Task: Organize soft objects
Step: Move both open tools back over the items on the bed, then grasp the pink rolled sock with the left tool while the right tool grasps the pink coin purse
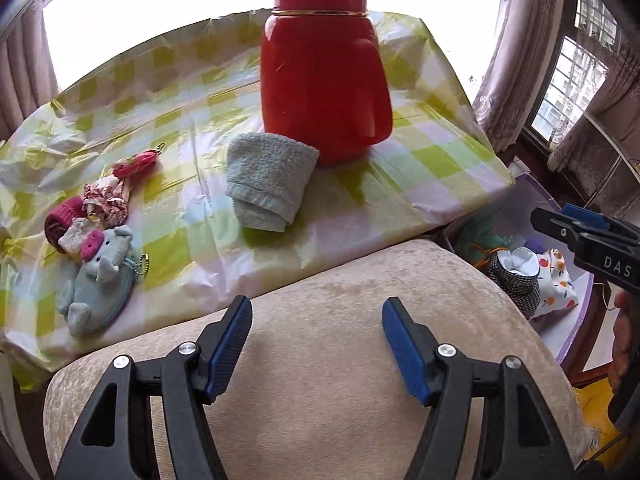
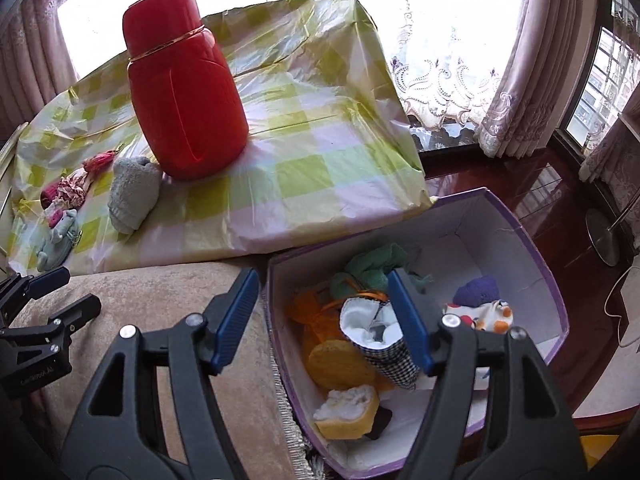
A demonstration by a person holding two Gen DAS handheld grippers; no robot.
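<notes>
A folded pale green towel (image 1: 269, 178) lies on the checked tablecloth (image 1: 180, 92) in front of a red flask (image 1: 324, 68). At the table's left lie a grey elephant plush (image 1: 100, 280), a red sock (image 1: 60, 220) and small patterned fabric pieces (image 1: 108, 200). My left gripper (image 1: 316, 344) is open and empty above the beige cushion (image 1: 320, 292). My right gripper (image 2: 322, 316) is open and empty over the purple-rimmed box (image 2: 536, 264), which holds a checked pouch (image 2: 384, 336), green cloth (image 2: 372, 264), sponges (image 2: 348, 404) and a purple sock (image 2: 478, 290).
The red flask (image 2: 184, 84) stands mid-table behind the towel (image 2: 132, 196). The box sits on a dark wooden floor (image 2: 540, 184) right of the cushion (image 2: 160, 320). Curtains and windows lie behind. A floor-lamp base (image 2: 604, 236) stands at right.
</notes>
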